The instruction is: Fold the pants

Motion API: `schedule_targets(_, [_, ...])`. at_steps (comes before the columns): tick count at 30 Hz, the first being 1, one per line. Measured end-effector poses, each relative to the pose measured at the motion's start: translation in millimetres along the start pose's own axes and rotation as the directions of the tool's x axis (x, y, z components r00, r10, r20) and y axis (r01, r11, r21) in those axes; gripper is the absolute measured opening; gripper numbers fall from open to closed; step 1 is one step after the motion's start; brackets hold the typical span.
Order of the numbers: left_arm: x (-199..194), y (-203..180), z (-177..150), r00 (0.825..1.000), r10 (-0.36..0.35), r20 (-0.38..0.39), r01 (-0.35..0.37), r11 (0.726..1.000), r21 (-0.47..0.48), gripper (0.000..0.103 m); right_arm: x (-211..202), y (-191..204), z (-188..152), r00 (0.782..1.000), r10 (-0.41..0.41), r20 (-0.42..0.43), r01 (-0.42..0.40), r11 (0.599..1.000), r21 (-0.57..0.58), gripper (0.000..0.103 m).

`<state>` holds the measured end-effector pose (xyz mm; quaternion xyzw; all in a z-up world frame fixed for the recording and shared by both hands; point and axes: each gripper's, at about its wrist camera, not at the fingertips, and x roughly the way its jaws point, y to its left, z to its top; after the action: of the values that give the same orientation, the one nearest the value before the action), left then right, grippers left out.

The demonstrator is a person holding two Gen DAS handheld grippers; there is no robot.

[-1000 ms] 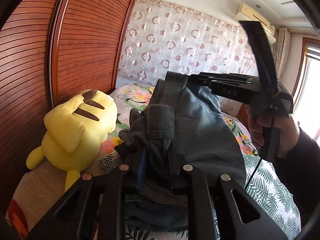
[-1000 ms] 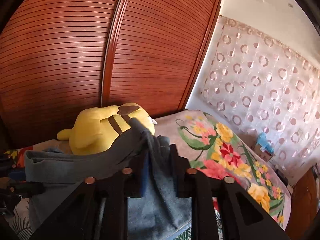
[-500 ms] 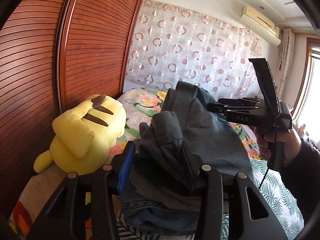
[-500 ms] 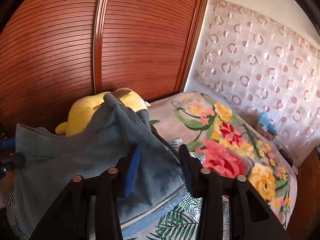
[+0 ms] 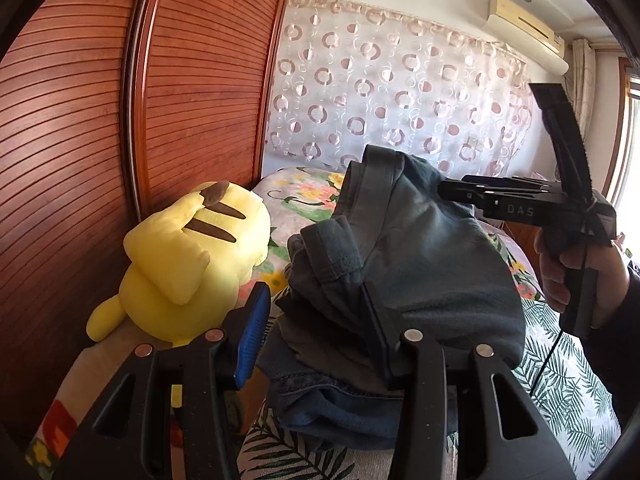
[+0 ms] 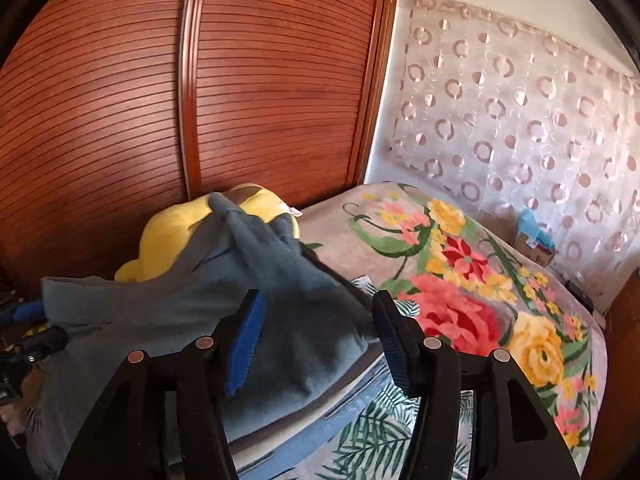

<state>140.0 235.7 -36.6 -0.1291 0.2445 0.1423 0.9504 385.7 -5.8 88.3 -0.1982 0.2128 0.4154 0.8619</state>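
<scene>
Just right of the yellow plush toy (image 5: 188, 256), the folded blue-grey pants (image 5: 420, 264) lie heaped on the floral bedspread (image 6: 472, 264). The left gripper (image 5: 320, 332) stands spread, fabric loose between; the right gripper (image 6: 320, 332), jaws opening, straddles cloth unpinched. Release seems underway; withdrawing cleanly likely follows.

The letters "DAS" stand in pale print on the black plastic body of the right claw (image 5: 444, 192), right of frame.

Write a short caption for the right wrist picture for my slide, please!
Right gripper opening over gray pants on the flowery bed, yellow plush toy behind.
</scene>
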Motion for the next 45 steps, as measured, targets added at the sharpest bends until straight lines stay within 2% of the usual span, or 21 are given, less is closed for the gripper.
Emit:
schedule_targets(2, [-3, 0, -1, 1.000, 0.001, -0.002, -0.001, 1.000, 0.010, 0.047, -11, 2, -5, 1.000, 0.014, 0.014, -0.014, 1.000, 0.010, 0.059])
schedule_targets(4, [-6, 0, -1, 1.000, -0.002, -0.006, 0.002, 1.000, 0.018, 0.065, -18, 5, -9, 0.999, 0.025, 0.027, -0.026, 0.999, 0.025, 0.061])
schedule_targets(5, [-8, 1, -2, 1.000, -0.009, 0.002, 0.008, 1.000, 0.015, 0.084, -21, 6, -11, 0.999, 0.032, 0.031, -0.033, 0.999, 0.034, 0.062])
schedule_targets(8, [-15, 2, -2, 1.000, -0.018, 0.008, 0.018, 1.000, 0.025, 0.088, -31, 9, -17, 0.998, 0.042, 0.043, -0.044, 0.998, 0.043, 0.063])
schedule_targets(11, [-20, 1, -2, 1.000, -0.010, 0.008, 0.010, 0.999, 0.037, 0.103, -41, 14, -23, 0.997, 0.048, 0.053, -0.051, 0.998, 0.044, 0.067])
schedule_targets(13, [-26, 0, -2, 1.000, -0.001, 0.020, 0.000, 0.998, 0.055, 0.103, -48, 15, -26, 0.997, 0.050, 0.058, -0.053, 0.997, 0.054, 0.070])
schedule_targets(16, [-32, -1, -3, 1.000, 0.010, 0.016, -0.011, 0.998, 0.064, 0.103, -57, 17, -32, 0.997, 0.043, 0.064, -0.047, 0.996, 0.071, 0.081])
schedule_targets(20, [-39, -3, -6, 1.000, -0.010, 0.006, 0.009, 0.998, 0.063, 0.103, -70, 23, -41, 0.997, 0.033, 0.065, -0.039, 0.994, 0.097, 0.084])
schedule_targets(29, [-62, -24, -14, 0.999, -0.034, 0.010, 0.032, 0.992, 0.121, 0.103, -114, 38, -72, 0.997, -0.004, 0.079, -0.008, 0.988, 0.156, 0.084])
schedule_targets(33, [-73, -36, -16, 0.998, -0.068, 0.012, 0.066, 0.988, 0.137, 0.103, -143, 47, -89, 0.996, -0.041, 0.081, 0.026, 0.984, 0.178, 0.084])
schedule_targets(38, [-84, -57, -19, 0.997, -0.077, 0.015, 0.073, 0.980, 0.187, 0.103, -180, 57, -108, 0.992, -0.089, 0.089, 0.068, 0.973, 0.222, 0.089])
schedule_targets(45, [-97, -93, -29, 0.987, -0.162, -0.013, 0.161, 0.959, 0.233, 0.103, -226, 70, -142, 0.977, -0.196, 0.086, 0.162, 0.941, 0.297, 0.089])
